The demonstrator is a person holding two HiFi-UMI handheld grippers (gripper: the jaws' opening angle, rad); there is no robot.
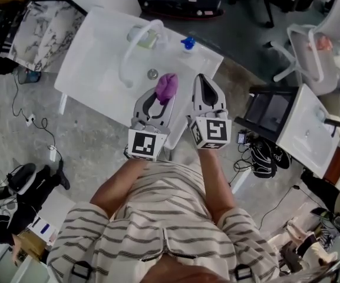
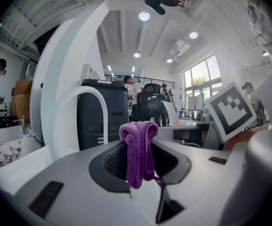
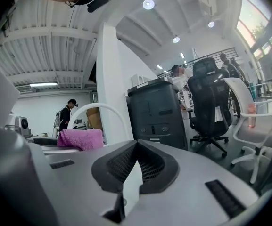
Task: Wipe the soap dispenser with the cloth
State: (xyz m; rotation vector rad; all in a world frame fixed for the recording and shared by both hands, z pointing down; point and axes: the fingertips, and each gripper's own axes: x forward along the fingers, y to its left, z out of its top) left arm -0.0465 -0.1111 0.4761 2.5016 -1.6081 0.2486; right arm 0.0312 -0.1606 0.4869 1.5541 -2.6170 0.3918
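Observation:
In the head view my left gripper [image 1: 162, 96] is shut on a bunched purple cloth [image 1: 168, 86] over the near part of the white sink top [image 1: 99, 63]. The left gripper view shows the cloth [image 2: 138, 149] pinched between the jaws and hanging down. The soap dispenser [image 1: 187, 43], a small bottle with a blue pump, stands at the far right edge of the top, beyond both grippers. My right gripper [image 1: 201, 78] is beside the left one, shut and empty; in the right gripper view its jaws meet with nothing in them [image 3: 136, 149], and the cloth [image 3: 80, 139] shows to the left.
A white arched faucet [image 1: 135, 46] and a drain [image 1: 152, 73] sit on the sink top, with a pale greenish object [image 1: 145, 38] behind the faucet. To the right are a dark stand [image 1: 270, 114], a white table [image 1: 311, 128] and a white chair [image 1: 311, 46]. Cables lie on the floor.

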